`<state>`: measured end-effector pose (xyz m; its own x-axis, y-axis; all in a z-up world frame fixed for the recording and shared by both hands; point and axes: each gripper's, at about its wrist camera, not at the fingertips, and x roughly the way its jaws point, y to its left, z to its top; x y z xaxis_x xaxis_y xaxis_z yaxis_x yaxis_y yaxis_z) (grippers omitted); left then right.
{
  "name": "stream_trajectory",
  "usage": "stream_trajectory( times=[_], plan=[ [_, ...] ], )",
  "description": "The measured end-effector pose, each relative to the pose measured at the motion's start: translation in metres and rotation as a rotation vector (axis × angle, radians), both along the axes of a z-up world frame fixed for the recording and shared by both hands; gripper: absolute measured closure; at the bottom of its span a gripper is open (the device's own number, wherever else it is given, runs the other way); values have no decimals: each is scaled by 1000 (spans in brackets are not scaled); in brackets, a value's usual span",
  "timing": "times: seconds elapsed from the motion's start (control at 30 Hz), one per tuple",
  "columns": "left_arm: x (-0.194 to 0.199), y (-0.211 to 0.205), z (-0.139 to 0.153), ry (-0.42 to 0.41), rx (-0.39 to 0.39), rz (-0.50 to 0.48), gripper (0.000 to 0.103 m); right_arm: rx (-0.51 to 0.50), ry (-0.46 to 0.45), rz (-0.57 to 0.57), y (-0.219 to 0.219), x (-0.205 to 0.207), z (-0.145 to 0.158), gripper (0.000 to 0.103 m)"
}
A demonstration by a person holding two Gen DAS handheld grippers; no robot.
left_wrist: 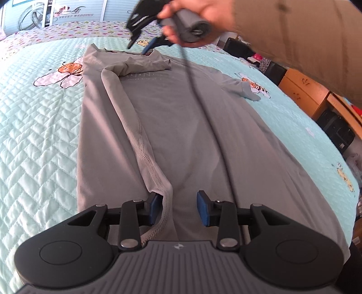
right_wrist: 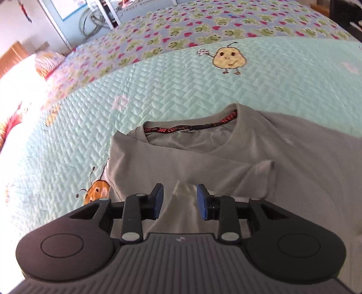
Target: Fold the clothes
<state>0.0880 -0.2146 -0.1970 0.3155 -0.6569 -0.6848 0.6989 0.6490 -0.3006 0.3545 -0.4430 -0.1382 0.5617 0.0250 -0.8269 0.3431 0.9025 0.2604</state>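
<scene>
Left gripper (left_wrist: 178, 208) points down at a slant, jaws part open, blue pads (left_wrist: 202, 209) apart with a fold of cloth between them, left pad against it, right pad clear. Right gripper (right_wrist: 179, 202) also angled down, jaws part open, pads not pressing anything (a cloth ridge sits in the gap). Right hand (left_wrist: 192, 15) wraps the grey handle, tan sleeve (left_wrist: 294, 34) behind, blurred.

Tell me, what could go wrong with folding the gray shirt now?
The folded-in sleeve lies loose between the left gripper's open pads, so it might slide back out. The right gripper hangs open over a little fabric peak near the collar, so closing carelessly could bunch a wrinkle into the gray shirt.
</scene>
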Motion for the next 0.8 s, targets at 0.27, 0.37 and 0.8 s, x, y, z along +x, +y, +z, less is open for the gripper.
stream_trajectory(
  times=[0.27,0.37,0.8],
  plan=[
    [6,10,-2,44,-60,-10,65,-152,71,20,22,26,-22,71],
    [7,11,-2,55,-70,-7,65,-167,80,16,24,26,-23,79],
    [6,7,-1,32,-56,-8,62,-48,-26,-57,-2,-3,-13,103]
  ],
)
